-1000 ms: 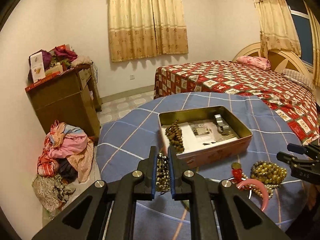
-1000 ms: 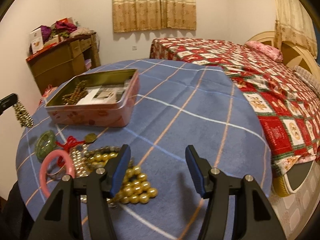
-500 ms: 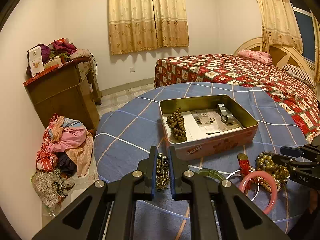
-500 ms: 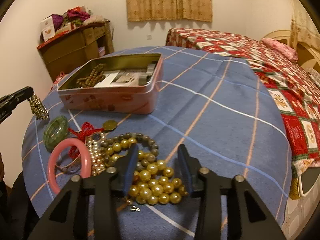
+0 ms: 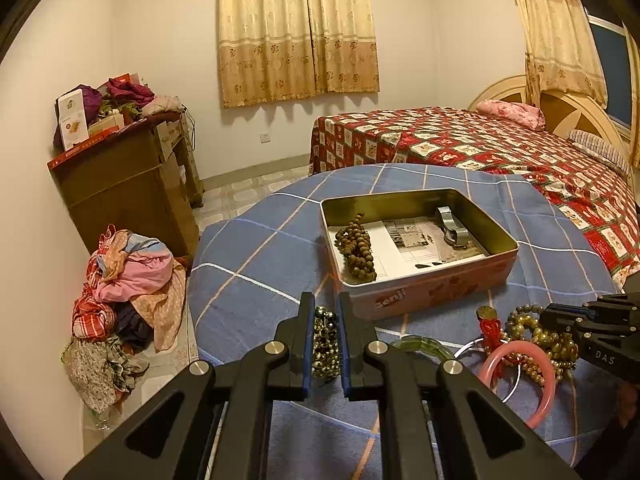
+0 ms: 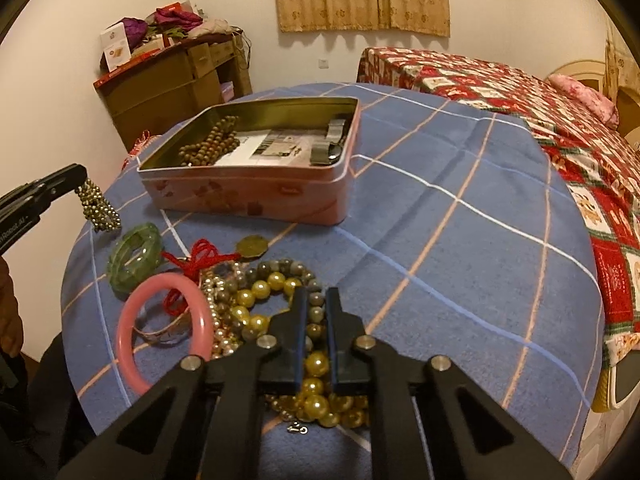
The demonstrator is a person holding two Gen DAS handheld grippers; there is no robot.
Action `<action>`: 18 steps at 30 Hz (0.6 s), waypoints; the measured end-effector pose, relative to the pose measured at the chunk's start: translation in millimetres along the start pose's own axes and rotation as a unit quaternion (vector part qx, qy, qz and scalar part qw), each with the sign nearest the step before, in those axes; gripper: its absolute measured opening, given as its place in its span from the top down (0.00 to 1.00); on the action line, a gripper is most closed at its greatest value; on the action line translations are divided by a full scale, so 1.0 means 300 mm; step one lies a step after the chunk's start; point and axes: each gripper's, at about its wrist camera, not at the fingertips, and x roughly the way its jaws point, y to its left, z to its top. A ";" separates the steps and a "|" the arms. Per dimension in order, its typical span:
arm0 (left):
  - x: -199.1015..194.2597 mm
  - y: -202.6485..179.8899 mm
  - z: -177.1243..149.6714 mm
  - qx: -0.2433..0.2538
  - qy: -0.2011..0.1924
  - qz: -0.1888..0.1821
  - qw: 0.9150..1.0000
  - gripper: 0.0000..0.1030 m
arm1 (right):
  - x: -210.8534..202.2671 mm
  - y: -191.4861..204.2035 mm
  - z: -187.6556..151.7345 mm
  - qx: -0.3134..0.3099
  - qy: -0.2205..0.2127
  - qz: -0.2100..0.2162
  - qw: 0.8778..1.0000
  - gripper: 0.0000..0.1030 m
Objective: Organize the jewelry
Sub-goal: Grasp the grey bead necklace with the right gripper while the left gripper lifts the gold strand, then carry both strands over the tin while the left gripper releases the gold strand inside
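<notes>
right gripper [image 6: 317,332] jaws have just closed on the gold bead necklace [image 6: 316,364] at the table's near edge; left gripper [image 5: 325,334] pinches a dark bead bracelet [image 5: 326,344]. tin [image 6: 248,194] holds two pieces, most remain outside.

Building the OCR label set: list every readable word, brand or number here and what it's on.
"Senji", roughly: pink tin, front wall, first letter unclear.
"DAS": right claw, body.
"Robot.AI", cut off: left claw, body.
Unreadable: paper sheet in tin; white box on cabinet.
</notes>
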 end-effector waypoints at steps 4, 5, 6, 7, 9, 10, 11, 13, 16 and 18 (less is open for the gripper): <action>0.000 0.001 0.000 0.000 0.000 0.000 1.000 0.91 | -0.011 0.003 0.002 -0.004 -0.014 -0.010 1.000 0.90; -0.001 0.002 0.000 -0.001 -0.001 0.000 1.000 0.91 | -0.018 0.004 0.004 -0.005 -0.018 -0.012 1.000 0.90; -0.001 0.002 0.000 -0.001 -0.001 0.000 1.000 0.91 | -0.028 0.003 0.006 -0.007 -0.025 -0.013 1.000 0.90; -0.002 0.000 0.001 -0.001 -0.003 0.000 1.000 0.91 | -0.039 0.007 0.011 -0.009 -0.032 -0.016 0.999 0.90; -0.011 0.002 0.004 -0.001 -0.006 -0.001 1.000 0.91 | -0.059 0.018 0.022 -0.016 -0.044 -0.022 0.999 0.90; -0.016 0.002 0.007 -0.001 -0.008 -0.001 1.000 0.91 | -0.072 0.026 0.027 -0.021 -0.051 -0.026 0.998 0.90; -0.021 0.003 0.012 -0.001 -0.010 -0.002 1.000 0.91 | -0.079 0.031 0.032 -0.025 -0.056 -0.029 0.998 0.90; -0.028 -0.001 0.021 -0.001 -0.012 -0.004 1.000 0.91 | -0.094 0.044 0.045 -0.032 -0.065 -0.032 0.997 0.90; -0.039 -0.007 0.035 0.002 -0.018 -0.008 1.000 0.91 | -0.109 0.052 0.064 -0.036 -0.075 -0.033 0.996 0.90; -0.042 -0.011 0.048 0.004 -0.021 -0.010 1.000 0.91 | -0.115 0.058 0.076 -0.040 -0.080 -0.035 0.995 0.90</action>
